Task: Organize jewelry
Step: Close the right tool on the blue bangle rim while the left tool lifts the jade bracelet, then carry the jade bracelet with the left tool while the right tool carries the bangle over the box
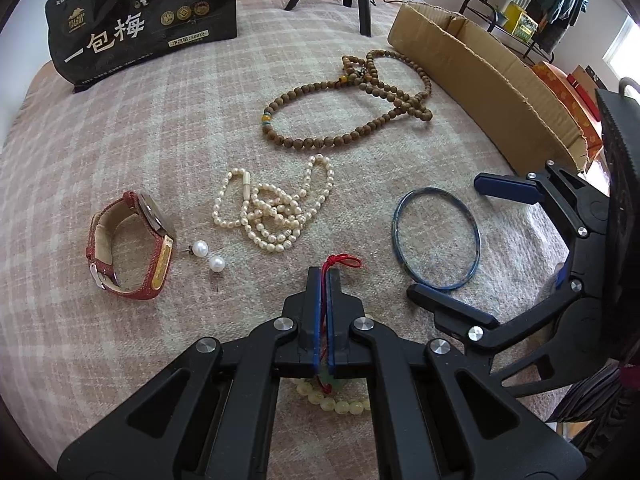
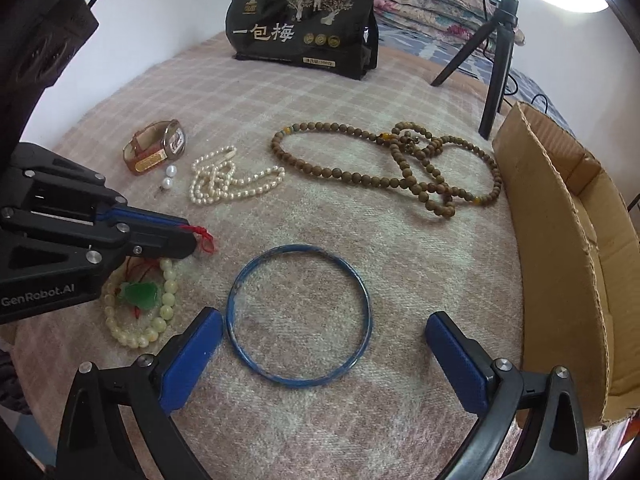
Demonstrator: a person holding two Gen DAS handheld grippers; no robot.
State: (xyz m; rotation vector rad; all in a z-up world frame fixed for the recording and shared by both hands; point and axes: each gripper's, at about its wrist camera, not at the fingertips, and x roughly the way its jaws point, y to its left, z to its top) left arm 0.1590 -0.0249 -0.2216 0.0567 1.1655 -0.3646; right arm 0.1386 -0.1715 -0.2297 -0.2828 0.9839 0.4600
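While a plaid blanket (image 2: 320, 160) carries everything, the biggest object on it is the open cardboard box (image 2: 568, 264), standing along the right edge, nearest the right hand. Behind the jewelry a black snack bag (image 2: 304, 28) stands upright, with tripod legs (image 2: 496, 80) to its right.

Next in size come the wooden bead necklace (image 2: 384, 168), looped beside the box, the blue bangle (image 2: 298, 316) lying flat in the near middle, the pearl strand (image 2: 224, 180), the red-strapped watch (image 2: 156, 152) at far left, and two loose pearl earrings (image 2: 170, 176) just beside it.

The right gripper (image 2: 322, 354) stands spread wide and empty — the bangle lies flat between its blue pads (image 2: 192, 360), just ahead of the tips, with the left pad close to the rim and the right pad clear of it. Being round, the ring offers no long axis; a grip across its width looks likely, and the box is a short reach to the right.

The left gripper (image 1: 325, 276) is pinched tight on a red cord (image 1: 340, 262) — the cord of a green pendant (image 2: 140, 294) that rests with a pale bead bracelet (image 2: 136, 320) beneath it.
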